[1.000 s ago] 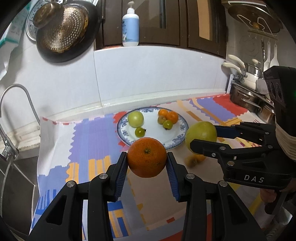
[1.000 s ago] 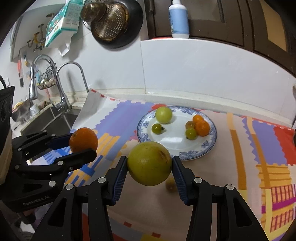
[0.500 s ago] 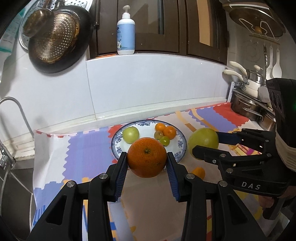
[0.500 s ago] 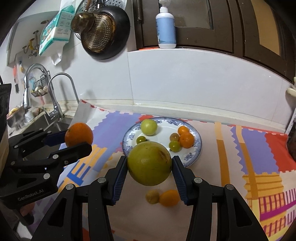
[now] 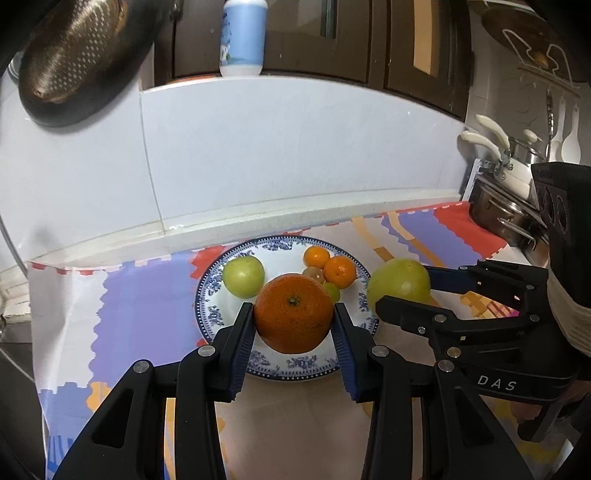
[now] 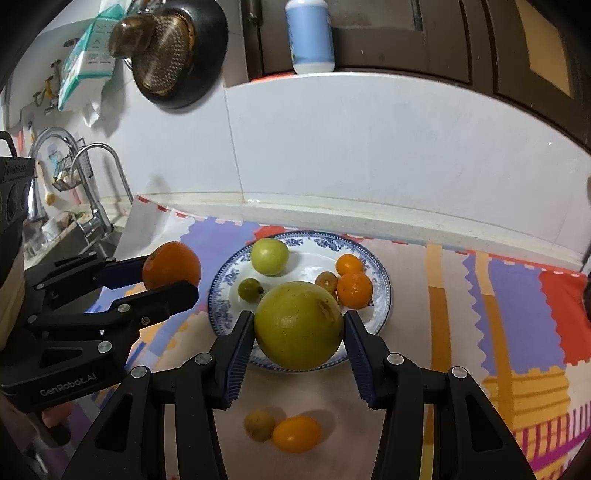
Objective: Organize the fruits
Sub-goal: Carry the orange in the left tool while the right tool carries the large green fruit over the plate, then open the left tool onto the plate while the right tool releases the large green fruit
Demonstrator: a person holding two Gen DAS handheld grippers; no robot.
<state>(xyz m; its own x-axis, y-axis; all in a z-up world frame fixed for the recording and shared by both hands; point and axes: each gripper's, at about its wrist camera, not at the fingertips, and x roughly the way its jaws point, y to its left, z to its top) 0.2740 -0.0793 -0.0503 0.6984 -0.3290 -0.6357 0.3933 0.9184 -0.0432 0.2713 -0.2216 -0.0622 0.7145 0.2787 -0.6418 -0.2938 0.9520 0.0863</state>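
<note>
Delivery step: left gripper (image 5: 293, 334) clamps the orange (image 5: 293, 313), right gripper (image 6: 298, 341) clamps the green fruit (image 6: 298, 330); next, lowering both onto the plate (image 6: 380, 295).

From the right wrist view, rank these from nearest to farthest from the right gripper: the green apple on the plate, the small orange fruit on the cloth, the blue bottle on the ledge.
1. Small orange fruit: on the cloth just below the right gripper, off the plate.
2. Green apple: at the plate's far left.
3. Blue bottle: up on the ledge above the wall, farthest.
</note>
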